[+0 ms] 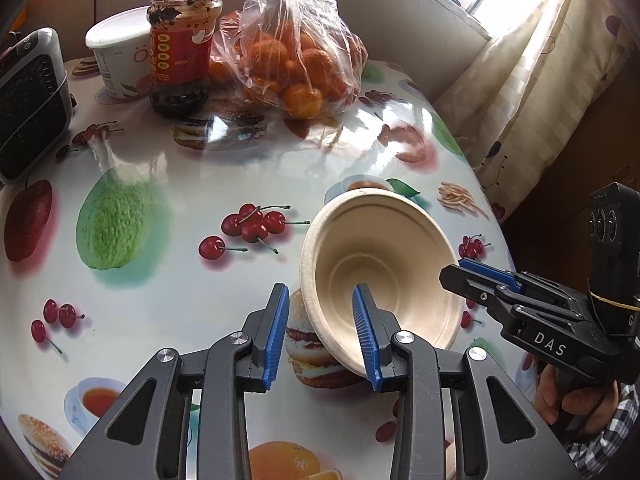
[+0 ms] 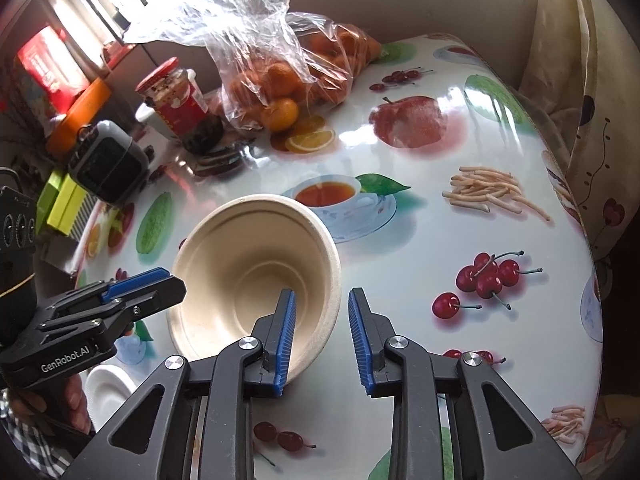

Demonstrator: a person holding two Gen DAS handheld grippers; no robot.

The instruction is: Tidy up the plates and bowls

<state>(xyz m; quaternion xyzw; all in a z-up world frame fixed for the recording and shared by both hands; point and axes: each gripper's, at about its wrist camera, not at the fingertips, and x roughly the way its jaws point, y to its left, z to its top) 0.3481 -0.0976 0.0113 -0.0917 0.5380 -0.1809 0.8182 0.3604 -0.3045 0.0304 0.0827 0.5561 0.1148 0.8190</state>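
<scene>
The beige paper bowl [image 1: 380, 276] sits tilted in the lower right of the left wrist view, its opening turned toward the cameras, on the fruit-printed table [image 1: 160, 292]. The left claw [image 1: 322, 334] is moderately spread, straddling the bowl's near rim with one blue pad inside and the other outside, though neither pad clearly presses the wall. In the right wrist view the right claw [image 2: 320, 340] is spread about as much, one finger inside the bowl [image 2: 256, 276] and one outside its rim at lower centre; whether it touches is hard to tell. Since both claws bracket opposite sides of a light, thin-walled bowl without pinching it, the main risk seems to be that it rolls or slides away on the glossy cloth when one claw closes first. Squeezing hard could crease the rim. A white plate [image 2: 106, 394] shows at the lower left of the right view, partly hidden, near the bowl; a sweeping move could knock it. The jar [image 1: 184, 44] and the bag of oranges [image 1: 296, 60] stand well apart at the top.
</scene>
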